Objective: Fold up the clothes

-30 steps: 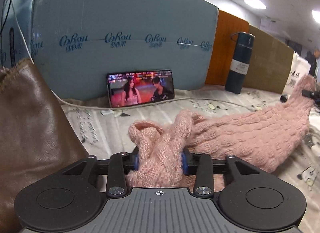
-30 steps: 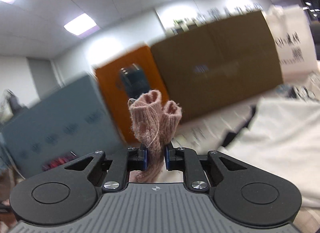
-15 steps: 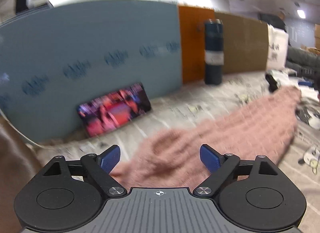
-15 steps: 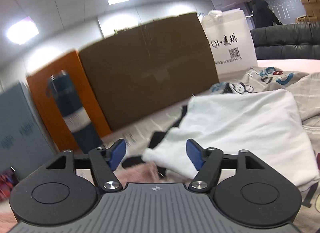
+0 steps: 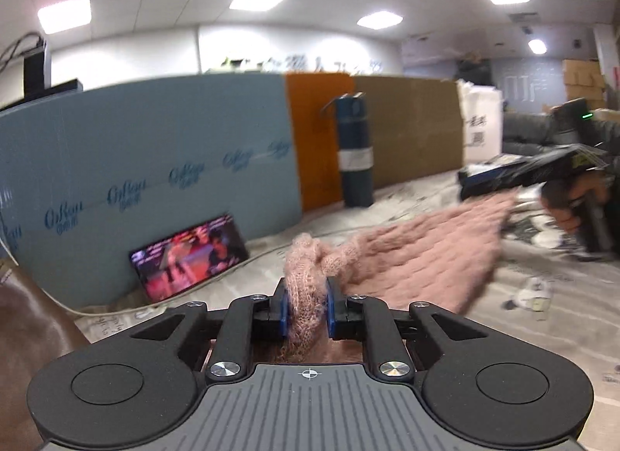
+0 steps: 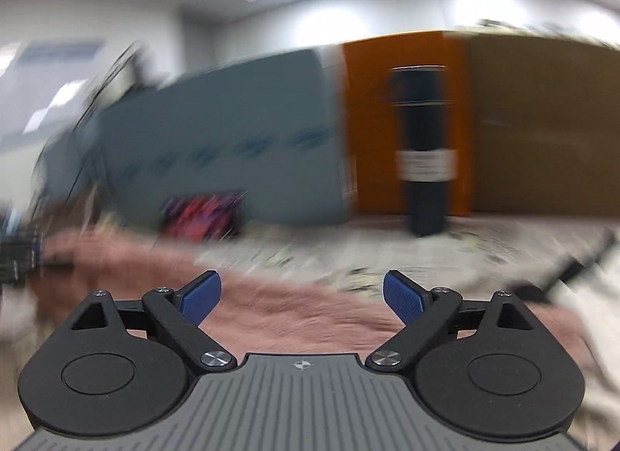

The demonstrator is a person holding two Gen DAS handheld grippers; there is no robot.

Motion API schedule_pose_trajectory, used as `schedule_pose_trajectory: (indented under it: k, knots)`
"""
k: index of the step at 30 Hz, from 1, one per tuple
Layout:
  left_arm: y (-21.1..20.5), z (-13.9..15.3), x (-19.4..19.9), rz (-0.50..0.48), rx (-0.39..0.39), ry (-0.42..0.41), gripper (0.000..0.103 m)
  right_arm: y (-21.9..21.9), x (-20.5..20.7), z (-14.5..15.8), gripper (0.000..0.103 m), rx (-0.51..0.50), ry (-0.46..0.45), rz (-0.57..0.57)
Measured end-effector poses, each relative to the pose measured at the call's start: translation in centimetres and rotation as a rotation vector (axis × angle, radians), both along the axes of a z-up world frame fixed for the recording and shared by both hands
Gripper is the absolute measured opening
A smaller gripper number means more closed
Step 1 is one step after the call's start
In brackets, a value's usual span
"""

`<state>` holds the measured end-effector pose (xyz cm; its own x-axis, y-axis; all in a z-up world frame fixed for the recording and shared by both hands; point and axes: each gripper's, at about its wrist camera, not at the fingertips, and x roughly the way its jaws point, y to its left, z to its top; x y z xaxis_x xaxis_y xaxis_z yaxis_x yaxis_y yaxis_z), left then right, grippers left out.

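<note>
A pink knitted sweater [image 5: 422,253] lies across the patterned table cover. My left gripper [image 5: 306,313] is shut on a bunched fold of it and holds that part raised off the table. The sweater also shows blurred in the right wrist view [image 6: 294,307], lying below the open jaws. My right gripper [image 6: 302,294] is open and empty above the sweater. In the left wrist view the right gripper [image 5: 515,179] shows in a hand at the sweater's far right end.
A blue foam board [image 5: 155,164], an orange board [image 5: 317,133] and a cardboard sheet [image 5: 410,125] stand along the back. A phone [image 5: 190,257] playing video leans on the blue board. A dark flask [image 5: 354,152] stands by the orange board. Brown fabric [image 5: 27,334] lies at left.
My left gripper opened half a second ago and has now shut again on a fold of the sweater. My right gripper let go of the sweater and has swung left, staying open.
</note>
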<state>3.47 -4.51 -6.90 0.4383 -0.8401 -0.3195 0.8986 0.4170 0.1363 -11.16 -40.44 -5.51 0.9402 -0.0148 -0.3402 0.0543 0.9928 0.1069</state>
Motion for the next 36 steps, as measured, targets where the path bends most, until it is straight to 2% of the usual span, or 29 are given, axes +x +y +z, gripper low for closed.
schedule_pose_trajectory:
  k: [4,9,12,13,14,15,16,17,18,23,25,28,31,33,36]
  knots:
    - [1.2,-0.5,-2.8,-0.039,-0.007,-0.080,0.016,4.4,2.6,0.6,0.093,-0.197,0.082,0.218]
    - [2.2,-1.1,-5.4,-0.106,0.019,-0.166,0.016,8.3,4.8,1.2,0.093,-0.406,0.132,0.383]
    - [2.8,-1.2,-6.1,-0.127,0.017,-0.189,0.016,9.4,5.4,1.4,0.089,-0.449,0.176,0.478]
    - [3.0,-1.2,-6.1,-0.127,0.014,-0.192,0.016,9.4,5.5,1.3,0.086,-0.443,0.198,0.491]
    - [3.2,-1.2,-6.2,-0.130,0.011,-0.194,0.016,9.4,5.5,1.2,0.072,-0.429,0.218,0.505]
    - [3.4,-1.1,-6.2,-0.137,0.005,-0.190,0.016,9.3,5.3,1.1,0.043,-0.409,0.236,0.517]
    - [3.6,-1.1,-6.2,-0.143,0.000,-0.186,0.016,9.3,5.0,1.1,0.029,-0.392,0.251,0.516]
    - [3.8,-1.0,-6.1,-0.150,-0.006,-0.182,0.016,9.3,4.2,1.0,0.017,-0.388,0.251,0.514]
    - [4.1,-1.0,-6.1,-0.157,-0.011,-0.179,0.016,9.2,3.4,0.9,0.014,-0.385,0.250,0.510]
    - [5.3,-0.6,-5.9,-0.207,-0.032,-0.147,0.016,10.3,-1.5,1.8,0.011,-0.369,0.175,0.508]
    - [5.6,-0.5,-5.9,-0.242,-0.007,-0.118,0.016,11.3,-3.3,1.4,0.011,-0.372,0.164,0.513]
    - [5.8,-0.8,-5.9,-0.275,0.049,-0.071,0.016,12.5,-5.1,0.2,0.010,-0.368,0.196,0.508]
    - [5.8,-1.7,-6.1,-0.308,0.131,-0.024,0.016,12.7,-5.8,-1.5,0.010,-0.297,0.242,0.504]
    - [5.6,-2.2,-6.2,-0.317,0.185,-0.001,0.021,12.6,-6.0,-2.7,0.010,-0.254,0.270,0.496]
    - [5.7,-2.6,-6.2,-0.326,0.239,0.032,0.022,12.1,-6.2,-3.4,0.015,-0.179,0.254,0.482]
